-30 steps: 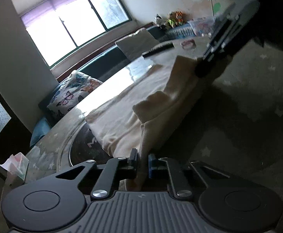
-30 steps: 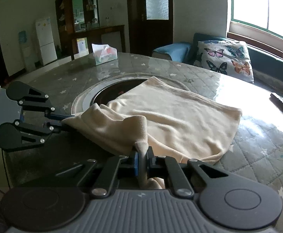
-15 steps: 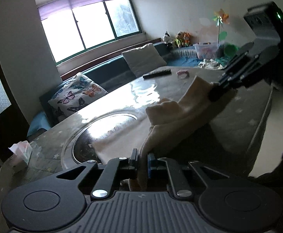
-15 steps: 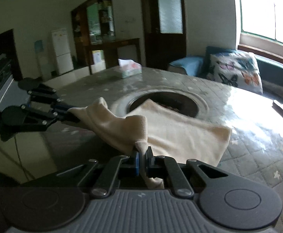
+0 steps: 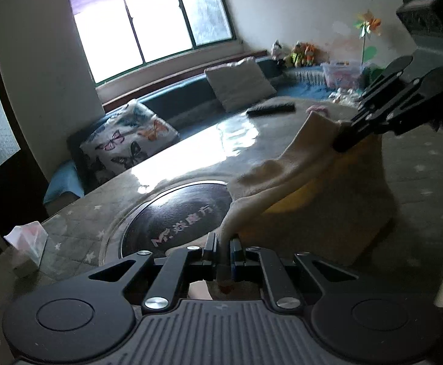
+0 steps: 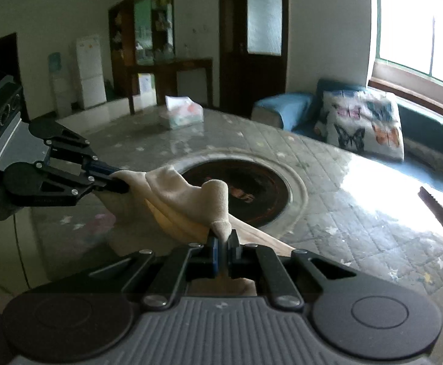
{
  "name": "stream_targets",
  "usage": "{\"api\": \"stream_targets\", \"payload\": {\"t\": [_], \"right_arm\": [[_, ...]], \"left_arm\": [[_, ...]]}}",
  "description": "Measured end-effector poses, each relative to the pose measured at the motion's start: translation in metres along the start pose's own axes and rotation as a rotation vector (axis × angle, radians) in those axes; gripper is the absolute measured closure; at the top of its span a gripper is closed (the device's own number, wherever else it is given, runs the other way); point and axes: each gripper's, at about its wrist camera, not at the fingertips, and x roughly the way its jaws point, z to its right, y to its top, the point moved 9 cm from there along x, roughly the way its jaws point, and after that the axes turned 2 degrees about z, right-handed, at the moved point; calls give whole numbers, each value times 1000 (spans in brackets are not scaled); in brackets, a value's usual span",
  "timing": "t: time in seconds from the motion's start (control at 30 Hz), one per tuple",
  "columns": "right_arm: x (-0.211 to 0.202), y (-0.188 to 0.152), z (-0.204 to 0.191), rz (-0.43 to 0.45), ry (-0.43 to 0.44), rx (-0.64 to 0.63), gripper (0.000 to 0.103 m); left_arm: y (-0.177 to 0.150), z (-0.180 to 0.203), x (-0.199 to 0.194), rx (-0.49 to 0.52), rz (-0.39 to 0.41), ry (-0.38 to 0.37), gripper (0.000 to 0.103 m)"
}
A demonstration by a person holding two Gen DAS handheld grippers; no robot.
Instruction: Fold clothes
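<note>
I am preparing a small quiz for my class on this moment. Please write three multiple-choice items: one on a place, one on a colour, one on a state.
1. Where does the tissue box stand?
A. on the table
B. on the sofa
C. on the floor

2. What colour is the cloth?
A. dark blue
B. cream
C. red

3. In what state is the cloth?
A. lying flat and untouched
B. folded into a small stack
C. lifted, pinched by both claws

Key:
1 A, it sits on the grey quilted table beyond the round black plate.
2 B, the fabric is pale cream in both views.
3 C, the left claw and the right claw each clamp an edge, and the cloth hangs between them.
</note>
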Motion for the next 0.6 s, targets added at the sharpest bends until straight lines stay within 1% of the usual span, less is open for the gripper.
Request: {"api": "stream_targets", "payload": {"t": [0.1, 0.23, 0.33, 0.4, 0.47, 0.5, 0.57, 0.6], "right_arm": [[33, 1, 23, -41, -17, 31, 98], [71, -11, 48, -94, -40, 89, 98], [91, -25, 60, -116, -54, 143, 95], [100, -36, 67, -114, -77, 186, 83], [100, -41, 77, -107, -102, 230, 81], [100, -43, 82, -103, -114, 252, 77], [99, -42, 83, -92, -120, 263, 77], [98, -40, 81, -85, -119, 262, 77]], "left_arm": [[-5, -10, 34, -30, -41, -5, 95], [-15, -22, 75, -79, -96, -3, 94], [-23, -28, 86, -103, -118, 15, 86], [-28, -32, 91, -117, -131, 30, 76], [-33, -37, 94, -132, -140, 47, 71], [-33, -41, 94, -139, -142, 61, 68], [-32, -51, 94, -166, -145, 94, 61], [-30, -57, 93, -182, -144, 111, 61]]}}
